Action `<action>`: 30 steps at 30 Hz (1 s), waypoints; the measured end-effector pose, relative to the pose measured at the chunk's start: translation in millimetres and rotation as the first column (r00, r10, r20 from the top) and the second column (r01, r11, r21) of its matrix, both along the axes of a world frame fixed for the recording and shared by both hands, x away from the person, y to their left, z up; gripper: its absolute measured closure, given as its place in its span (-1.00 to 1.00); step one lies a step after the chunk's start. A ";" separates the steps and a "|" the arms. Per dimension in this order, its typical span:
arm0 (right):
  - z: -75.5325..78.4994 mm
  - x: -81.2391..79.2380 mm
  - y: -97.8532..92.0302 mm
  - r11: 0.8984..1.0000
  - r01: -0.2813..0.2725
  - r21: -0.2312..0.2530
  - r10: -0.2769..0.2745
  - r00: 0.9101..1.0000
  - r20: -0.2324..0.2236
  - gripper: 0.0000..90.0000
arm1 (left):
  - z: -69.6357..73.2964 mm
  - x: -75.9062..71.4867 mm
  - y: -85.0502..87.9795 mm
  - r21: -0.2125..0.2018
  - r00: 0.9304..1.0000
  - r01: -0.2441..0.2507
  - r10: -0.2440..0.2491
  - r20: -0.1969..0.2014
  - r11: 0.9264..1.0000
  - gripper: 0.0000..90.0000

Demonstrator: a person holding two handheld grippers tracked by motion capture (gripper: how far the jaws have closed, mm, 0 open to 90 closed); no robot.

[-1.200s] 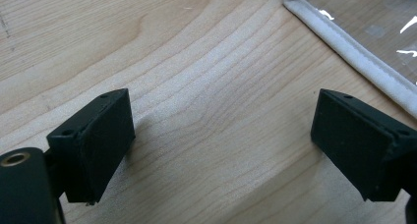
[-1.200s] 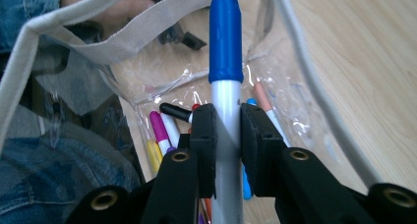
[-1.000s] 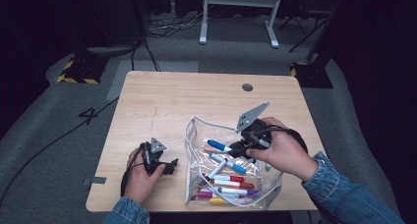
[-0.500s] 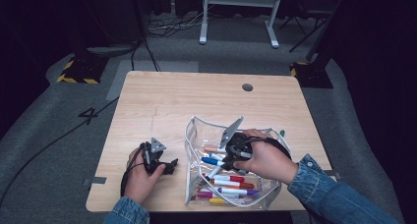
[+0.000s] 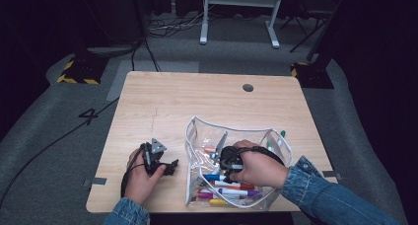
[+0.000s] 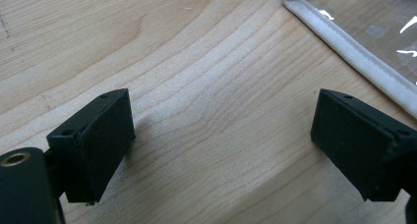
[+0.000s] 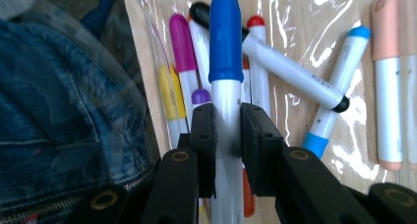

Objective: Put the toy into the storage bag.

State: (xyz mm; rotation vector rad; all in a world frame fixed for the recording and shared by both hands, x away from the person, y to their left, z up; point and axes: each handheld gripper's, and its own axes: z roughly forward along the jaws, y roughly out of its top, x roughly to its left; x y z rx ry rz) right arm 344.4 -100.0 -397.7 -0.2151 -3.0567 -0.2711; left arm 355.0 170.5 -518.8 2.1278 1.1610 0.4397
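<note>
Blue-capped marker (image 7: 225,86) between right tongs (image 7: 227,135) (clamped)

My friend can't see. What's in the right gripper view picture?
The right gripper pinches a white marker with a blue cap, pointing up. Behind it, more markers lie inside a clear pouch on a wooden table. A denim sleeve is at the left.

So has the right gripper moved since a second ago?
Yes. The right gripper, shut on a blue-capped marker, has moved left and down into the clear pouch, away from its right edge.
</note>
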 end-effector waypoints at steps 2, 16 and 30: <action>-3.6 -0.7 0.9 1.000 -0.008 -0.020 0.008 1.000 0.000 0.71 | 0.0 0.0 0.0 0.000 1.000 0.000 0.000 0.000 1.000 -0.79; 8.2 -0.7 -3.9 0.998 0.000 0.065 -0.004 0.998 0.066 -0.01 | 0.1 0.0 0.2 0.002 1.000 0.002 -0.002 -0.001 1.000 -0.79; 94.2 5.9 -68.2 0.891 0.172 0.420 -0.265 0.948 0.174 -0.01 | -0.1 -0.1 -0.2 -0.003 1.000 -0.002 0.002 -0.002 1.000 -0.79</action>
